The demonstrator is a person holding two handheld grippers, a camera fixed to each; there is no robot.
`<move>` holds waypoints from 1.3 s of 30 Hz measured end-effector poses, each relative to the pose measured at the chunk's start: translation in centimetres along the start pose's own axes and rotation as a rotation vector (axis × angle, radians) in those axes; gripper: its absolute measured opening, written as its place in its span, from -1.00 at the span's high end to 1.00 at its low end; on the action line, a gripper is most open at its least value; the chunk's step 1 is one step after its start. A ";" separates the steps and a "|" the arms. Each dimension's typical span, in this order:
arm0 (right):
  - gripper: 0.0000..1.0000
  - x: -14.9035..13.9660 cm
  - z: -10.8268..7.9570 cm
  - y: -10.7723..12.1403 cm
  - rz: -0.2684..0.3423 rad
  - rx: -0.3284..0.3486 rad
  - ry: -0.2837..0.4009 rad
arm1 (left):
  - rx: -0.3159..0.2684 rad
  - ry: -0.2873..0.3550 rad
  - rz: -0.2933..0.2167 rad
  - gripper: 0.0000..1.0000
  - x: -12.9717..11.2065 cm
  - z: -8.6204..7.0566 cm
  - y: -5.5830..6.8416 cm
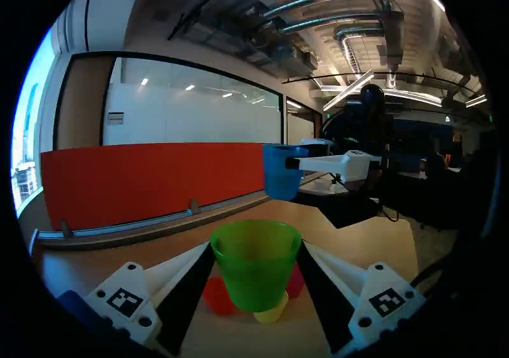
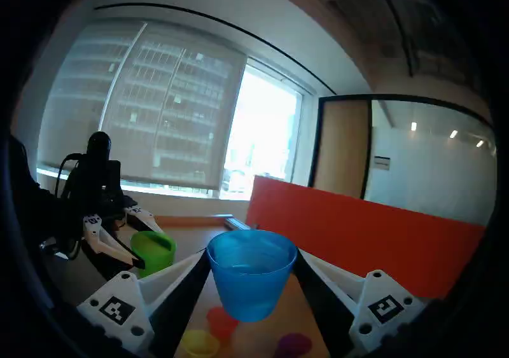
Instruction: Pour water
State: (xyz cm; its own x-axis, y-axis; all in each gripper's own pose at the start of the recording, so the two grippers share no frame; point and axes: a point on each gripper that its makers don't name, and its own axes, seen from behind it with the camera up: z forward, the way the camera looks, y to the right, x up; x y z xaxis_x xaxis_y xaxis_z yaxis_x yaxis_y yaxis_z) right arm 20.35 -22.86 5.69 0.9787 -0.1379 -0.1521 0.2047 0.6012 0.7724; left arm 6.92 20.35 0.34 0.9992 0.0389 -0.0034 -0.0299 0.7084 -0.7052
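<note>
In the left gripper view a translucent green cup (image 1: 256,271) stands upright between my left gripper's (image 1: 256,275) two fingers, which are shut on its sides. Farther off in that view hangs a blue cup (image 1: 280,170), held above the table by the right gripper. In the right gripper view the blue cup (image 2: 251,282) is upright, with water in it, and my right gripper (image 2: 251,285) is shut on it. At the left of that view the left gripper holds the green cup (image 2: 153,252), a little lower than the blue one.
Small coloured cups lie on the wooden table (image 1: 356,237) below: red (image 1: 217,296), yellow (image 1: 272,311) and pink (image 1: 295,282), also red (image 2: 223,323), yellow (image 2: 198,343) and purple (image 2: 294,344). An orange partition (image 1: 153,180) runs along the table's far edge. Desks and chairs (image 1: 407,186) stand beyond.
</note>
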 end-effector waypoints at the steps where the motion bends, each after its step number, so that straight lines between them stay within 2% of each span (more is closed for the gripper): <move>1: -0.85 0.2 0.0 -0.1 -0.007 0.002 0.001 | -0.003 -0.001 -0.001 -0.75 -0.1 0.0 0.1; 18: -0.85 2.4 0.6 -1.1 -0.161 0.042 0.004 | -0.037 -0.016 -0.021 -0.75 -1.7 0.5 1.3; 39: -0.85 4.9 2.1 -2.5 -0.384 0.083 0.003 | -0.058 -0.006 -0.026 -0.75 -1.1 0.7 2.0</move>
State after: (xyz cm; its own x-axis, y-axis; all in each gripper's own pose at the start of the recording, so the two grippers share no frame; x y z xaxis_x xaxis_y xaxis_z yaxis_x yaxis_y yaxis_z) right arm 24.55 -26.73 4.33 0.8309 -0.3380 -0.4420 0.5547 0.4408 0.7057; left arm 5.71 22.20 -0.52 0.9995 0.0254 0.0194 -0.0025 0.6674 -0.7447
